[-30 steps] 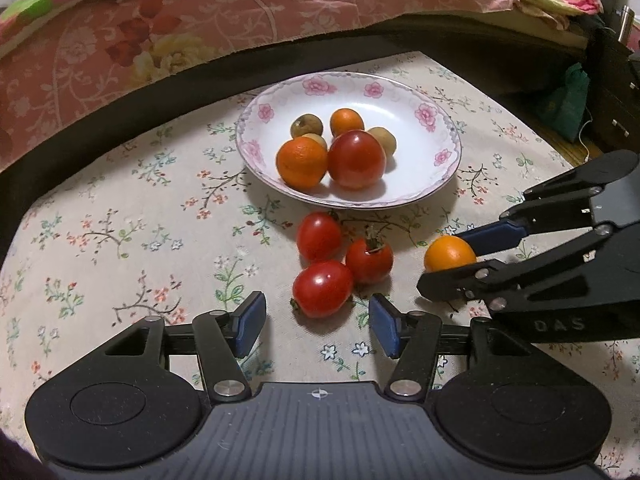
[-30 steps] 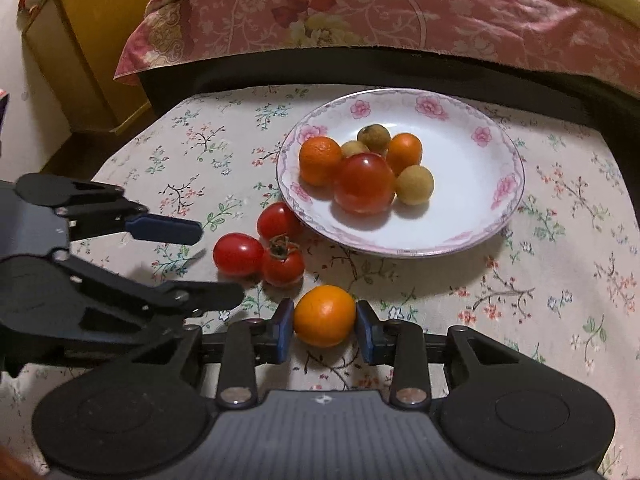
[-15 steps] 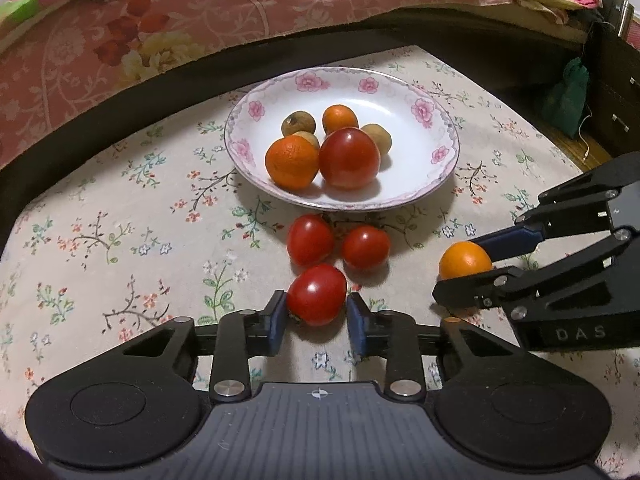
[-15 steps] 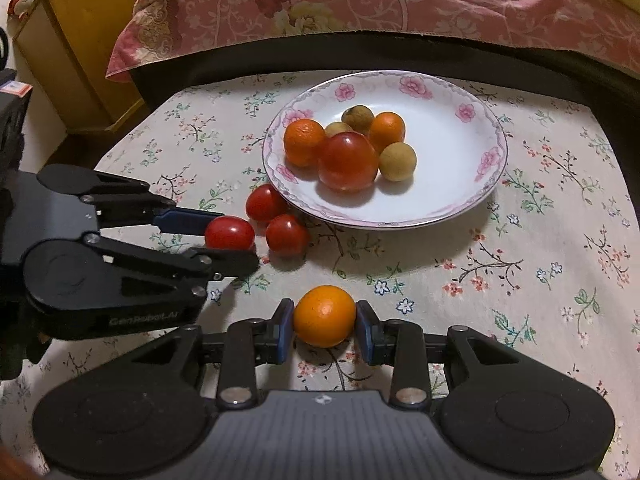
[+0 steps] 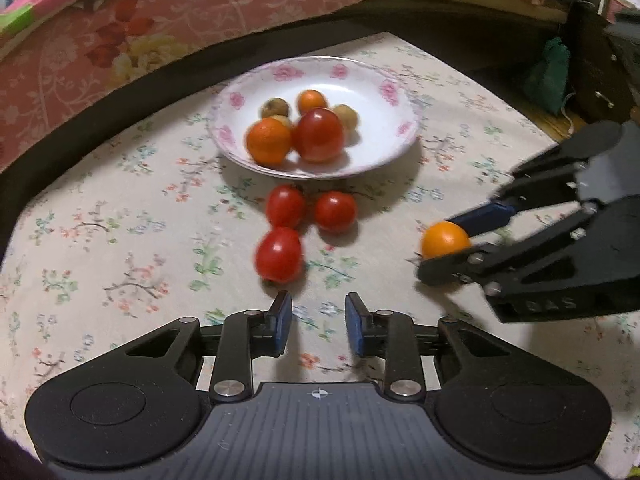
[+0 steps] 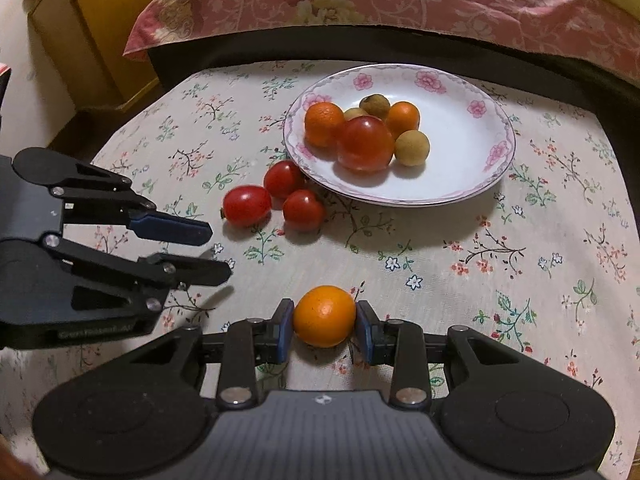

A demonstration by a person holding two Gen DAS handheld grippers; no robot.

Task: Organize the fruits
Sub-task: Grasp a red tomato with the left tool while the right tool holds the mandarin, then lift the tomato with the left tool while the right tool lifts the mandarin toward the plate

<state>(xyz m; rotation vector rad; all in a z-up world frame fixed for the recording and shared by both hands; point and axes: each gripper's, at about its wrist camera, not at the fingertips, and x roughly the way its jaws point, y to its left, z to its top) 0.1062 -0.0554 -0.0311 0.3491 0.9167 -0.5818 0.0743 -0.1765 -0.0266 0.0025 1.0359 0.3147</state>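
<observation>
Half a second ago the left gripper (image 5: 318, 308) had its pads closed around the nearest tomato (image 5: 279, 255). Now that tomato lies on the cloth (image 5: 120, 208) just ahead of the fingertips and slightly to their left, blurred as if rolling. The pads are drawn close together with a narrow gap between them and nothing in it. I judge that the grasp slipped, so this tomato has yet to be picked up again before it can join the others.

The right gripper (image 6: 324, 312) has not changed: it pinches the orange (image 6: 324, 322) from both sides, low over the table's near part.

The plate (image 5: 380, 80) sits toward the table's far edge. It holds two oranges, one big tomato and some small tan fruits. Two more tomatoes (image 5: 286, 206) (image 5: 335, 211) rest on the cloth, almost touching each other, just off the plate's near rim.

The tomatoes are glossy, smooth and slightly oval, likely slick against flat pads. The orange has a dimpled, matte skin that looks easier to hold. The plate is shallow glazed white ware with pink flowers on the rim. The cloth is thin printed fabric, lying flat.
</observation>
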